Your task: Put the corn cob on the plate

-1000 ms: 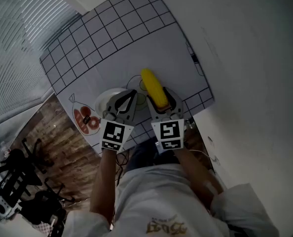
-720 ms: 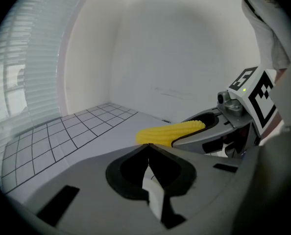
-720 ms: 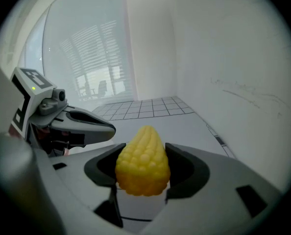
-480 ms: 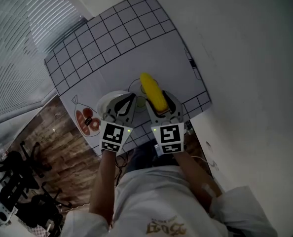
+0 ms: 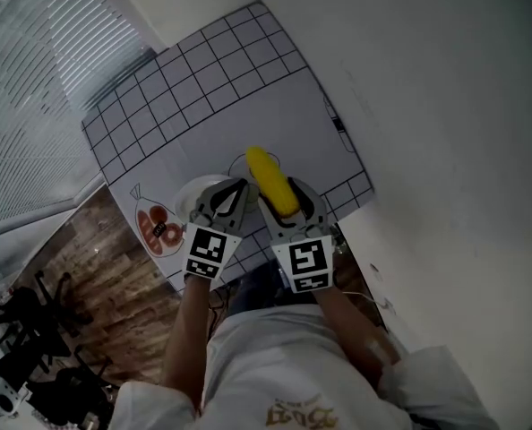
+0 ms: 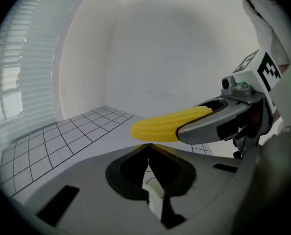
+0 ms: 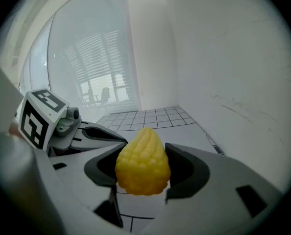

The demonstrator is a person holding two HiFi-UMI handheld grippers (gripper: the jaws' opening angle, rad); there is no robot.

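The corn cob (image 7: 141, 166) is showing bumpy, faintly glossy plastic between the right gripper's (image 5: 284, 195) smooth matt grey plastic jaws; the left gripper (image 6: 148, 151) is wearing the same finish. Beneath both, the mat (image 5: 203, 88) is lying smooth and matt; leftward, the floor (image 5: 87, 276) is showing wood grain.

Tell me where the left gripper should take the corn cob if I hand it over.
Take the free front half of the corn cob, which sticks out past the right gripper that clamps its rear. Come in from the left, across its round girth, crosswise to its long axis. The left gripper is shut, so open it first.
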